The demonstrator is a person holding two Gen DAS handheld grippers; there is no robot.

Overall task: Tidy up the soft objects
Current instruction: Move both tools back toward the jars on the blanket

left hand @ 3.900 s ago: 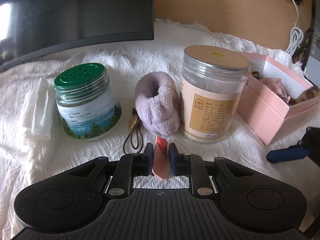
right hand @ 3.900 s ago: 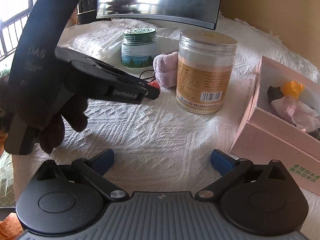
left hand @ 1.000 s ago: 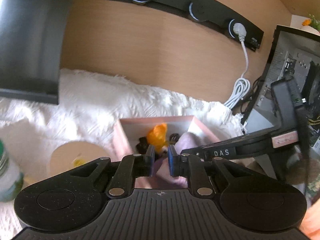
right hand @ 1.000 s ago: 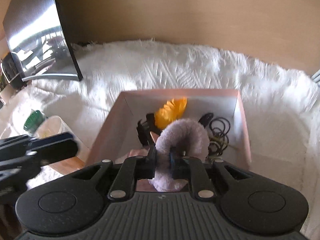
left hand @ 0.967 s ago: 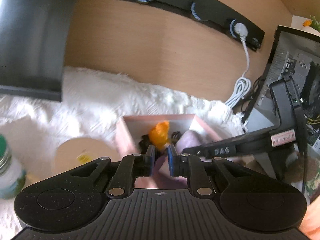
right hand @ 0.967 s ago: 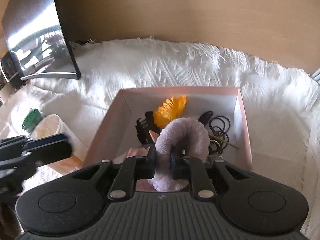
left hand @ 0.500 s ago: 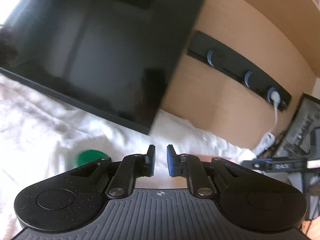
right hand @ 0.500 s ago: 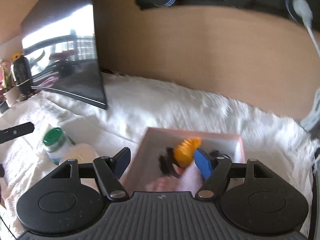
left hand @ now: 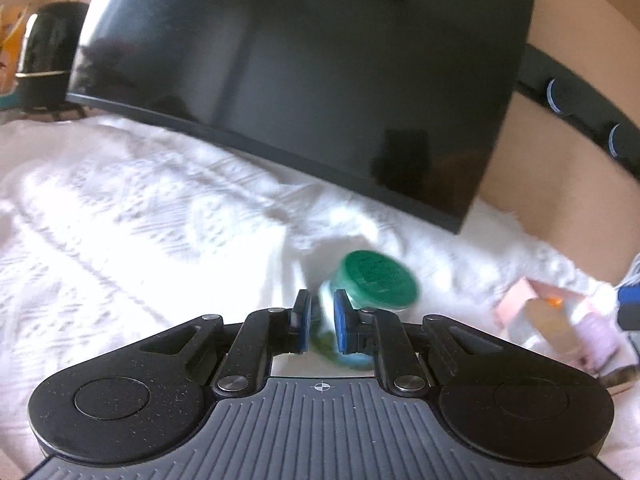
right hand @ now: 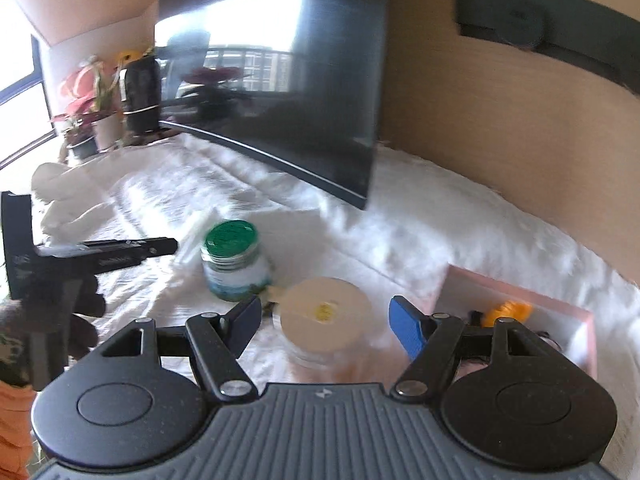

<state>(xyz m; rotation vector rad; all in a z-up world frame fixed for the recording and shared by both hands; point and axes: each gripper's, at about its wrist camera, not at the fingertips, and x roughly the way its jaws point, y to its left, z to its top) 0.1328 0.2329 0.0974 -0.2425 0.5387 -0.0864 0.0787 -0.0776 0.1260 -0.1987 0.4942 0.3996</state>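
left view step: both my tools look empty and away from the box, so I judge this is the gap between one drop-off and the next pick.
left tool [left hand: 318, 326]: blue pads [left hand: 303, 322] close together, narrow slot, nothing gripped; held above the bench.
left view jar: squat glass jar with green perforated screw lid [left hand: 374, 285] just beyond the tips, blurred; hard and smooth, not a soft item.
left view cover: white textured woven cloth [left hand: 120, 216] over the bench, fluffy fringe at the back edge.
left view box: pink cardboard box [left hand: 524, 296] far right, well apart; a pale lilac fuzzy scrunchie [left hand: 598, 330] seems to lie in it, too blurred to be sure.
left view screen: dark glossy curved monitor [left hand: 300, 68] behind.
right view step: soft things appear to sit in the box; next move calls for spotting any loose soft piece on the cloth and closing on it gently, since plush squashes.
right tool [right hand: 326, 326]: blue fingers spread wide, empty, hovering over the tall clear plastic canister with flat cream lid [right hand: 324, 314].
right view box: same pink box, thin stiff rim; orange ruffled fabric piece [right hand: 506, 312] and dark bits inside, partly hidden by my tool.
right view jar: green-lidded jar left of the canister, near it.
right view other tool: my left tool to the far left, seen side-on, over the cloth.
right view leftovers: no loose soft item clearly visible.
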